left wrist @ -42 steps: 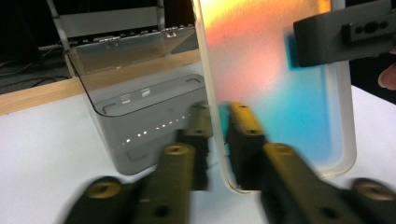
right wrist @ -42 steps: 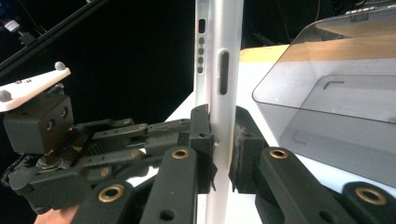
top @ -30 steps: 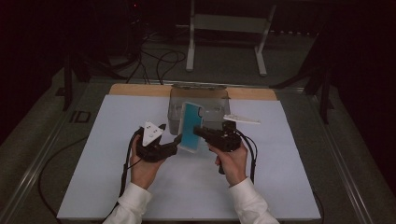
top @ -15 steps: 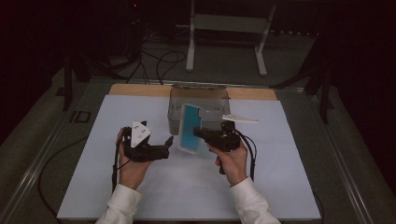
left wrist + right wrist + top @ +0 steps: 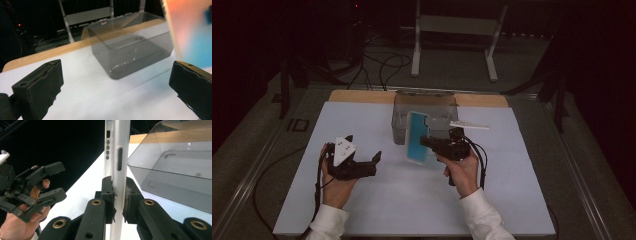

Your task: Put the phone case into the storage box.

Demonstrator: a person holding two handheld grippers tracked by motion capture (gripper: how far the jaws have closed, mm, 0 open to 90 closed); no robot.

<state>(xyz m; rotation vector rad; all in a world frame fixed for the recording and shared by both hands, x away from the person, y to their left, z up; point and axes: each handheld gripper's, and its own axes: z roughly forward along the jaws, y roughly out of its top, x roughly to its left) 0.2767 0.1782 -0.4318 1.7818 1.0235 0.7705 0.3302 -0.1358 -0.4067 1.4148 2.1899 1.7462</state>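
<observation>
Two grippers share the work, and the handover looks done: the right gripper [image 5: 426, 142] has its fingers [image 5: 107, 195] clamped on the lower edge of the flat blue-backed tablet with a white rim [image 5: 417, 138], holding it upright on edge above the white worktop [image 5: 377, 200]. The left gripper [image 5: 377, 159] has just been opening; its fingers [image 5: 40, 87] stand wide apart with nothing between them, off to the tablet's side and clear of it. Just beyond the right fingers sits the clear smoky plastic bin [image 5: 424, 102], open-topped and seemingly bare inside. What seems left, in my judgement, is lowering the tablet into that bin and letting go.
</observation>
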